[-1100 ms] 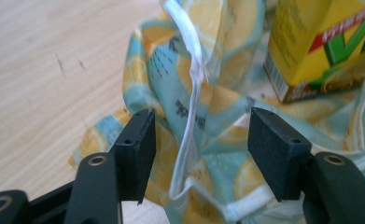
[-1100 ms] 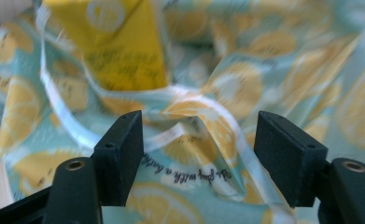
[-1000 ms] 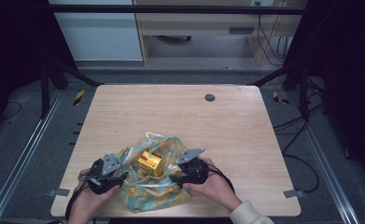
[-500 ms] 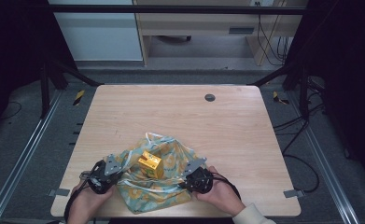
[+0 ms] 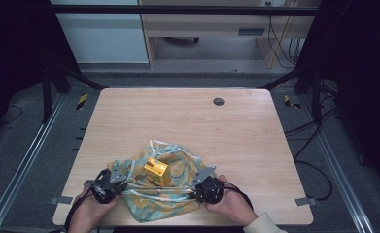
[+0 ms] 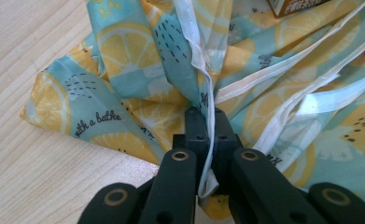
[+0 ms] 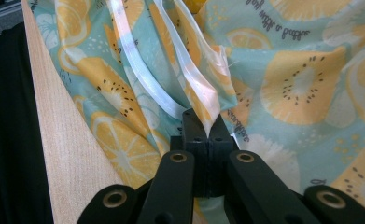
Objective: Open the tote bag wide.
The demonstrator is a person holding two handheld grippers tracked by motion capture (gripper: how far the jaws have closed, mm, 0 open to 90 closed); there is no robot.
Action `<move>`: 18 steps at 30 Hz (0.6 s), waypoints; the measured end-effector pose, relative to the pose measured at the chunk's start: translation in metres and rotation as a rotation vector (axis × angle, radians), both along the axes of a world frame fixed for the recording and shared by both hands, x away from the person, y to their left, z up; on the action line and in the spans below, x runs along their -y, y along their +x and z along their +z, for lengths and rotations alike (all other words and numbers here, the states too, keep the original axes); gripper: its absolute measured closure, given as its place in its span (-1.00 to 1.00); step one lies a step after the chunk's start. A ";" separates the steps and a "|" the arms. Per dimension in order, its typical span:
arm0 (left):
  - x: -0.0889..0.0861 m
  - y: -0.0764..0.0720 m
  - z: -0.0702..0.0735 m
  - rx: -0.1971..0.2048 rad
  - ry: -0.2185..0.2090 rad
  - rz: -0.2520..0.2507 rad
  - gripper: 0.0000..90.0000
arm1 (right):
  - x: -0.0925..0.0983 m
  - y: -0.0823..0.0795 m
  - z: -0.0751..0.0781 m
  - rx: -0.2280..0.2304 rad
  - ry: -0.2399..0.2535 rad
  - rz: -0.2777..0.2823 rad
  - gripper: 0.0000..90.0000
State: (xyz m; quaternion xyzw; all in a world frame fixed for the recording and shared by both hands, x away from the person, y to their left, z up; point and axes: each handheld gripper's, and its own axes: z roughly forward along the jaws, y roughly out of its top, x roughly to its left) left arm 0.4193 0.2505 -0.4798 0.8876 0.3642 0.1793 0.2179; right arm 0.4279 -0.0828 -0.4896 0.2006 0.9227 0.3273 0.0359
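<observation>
From the high view, a pale wooden table (image 5: 187, 121) carries a crumpled sheet of thin teal and yellow fruit-print cloth (image 5: 170, 199) at its near edge, a little left of centre. A small yellow cardboard box (image 5: 156, 168) sits on the cloth's middle. The person's left gripper (image 5: 121, 174) meets the cloth's left side and the right gripper (image 5: 200, 180) meets its right side, each held in a hand coming from the near edge. Far off, a small dark round grommet (image 5: 218, 101) sits in the tabletop.

In the left gripper view, the left gripper (image 6: 207, 122) has its black jaws pressed together on a white-hemmed fold of the cloth (image 6: 138, 70); the jaws have just been closing, with the hem between them. A corner of the box (image 6: 294, 4) peeks in at the top.

In the right gripper view, the right gripper (image 7: 207, 126) is likewise clamped on a pinched peak of the cloth (image 7: 301, 84), at a translucent white hem; its jaws have just been closing too. The table edge (image 7: 63, 140) runs down the left.

The cloth looks light, limp and a little slick, so it would likely sag and bunch rather than hold shape. The stitched hem seems the surest place to grip, since it is thicker. The box looks light but loose, and I judge it could slide or tip if the two sides rise unevenly.
</observation>
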 end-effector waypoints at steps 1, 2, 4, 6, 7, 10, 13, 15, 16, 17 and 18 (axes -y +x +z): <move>0.000 0.000 0.000 -0.001 0.001 -0.001 0.99 | 0.000 0.001 0.000 0.003 0.003 -0.001 1.00; 0.001 -0.001 0.000 0.006 0.004 -0.001 0.99 | 0.001 0.001 -0.001 -0.004 0.009 -0.010 1.00; 0.003 -0.002 0.000 0.018 0.009 -0.002 0.95 | 0.003 0.002 -0.002 -0.006 0.024 -0.017 0.98; 0.004 -0.003 0.001 0.038 0.009 0.000 0.88 | 0.004 0.002 -0.001 0.017 0.033 -0.026 0.86; 0.004 -0.003 0.002 0.047 0.005 -0.001 0.83 | 0.004 0.002 0.001 0.031 0.036 -0.029 0.76; 0.005 -0.005 0.008 0.096 -0.029 0.002 0.61 | 0.006 0.002 0.008 0.068 0.069 -0.057 0.38; 0.004 -0.007 0.013 0.135 -0.062 0.006 0.36 | 0.009 0.001 0.017 0.111 0.099 -0.091 -0.01; 0.004 -0.008 0.015 0.158 -0.092 0.016 0.16 | 0.012 0.001 0.023 0.140 0.118 -0.116 -0.23; 0.004 -0.008 0.016 0.162 -0.099 0.020 0.11 | 0.014 0.001 0.024 0.146 0.123 -0.125 -0.29; 0.004 -0.008 0.017 0.170 -0.113 0.029 0.02 | 0.016 0.001 0.027 0.152 0.130 -0.134 -0.35; 0.004 -0.007 0.017 0.172 -0.124 0.030 -0.03 | 0.018 0.002 0.028 0.160 0.140 -0.142 -0.42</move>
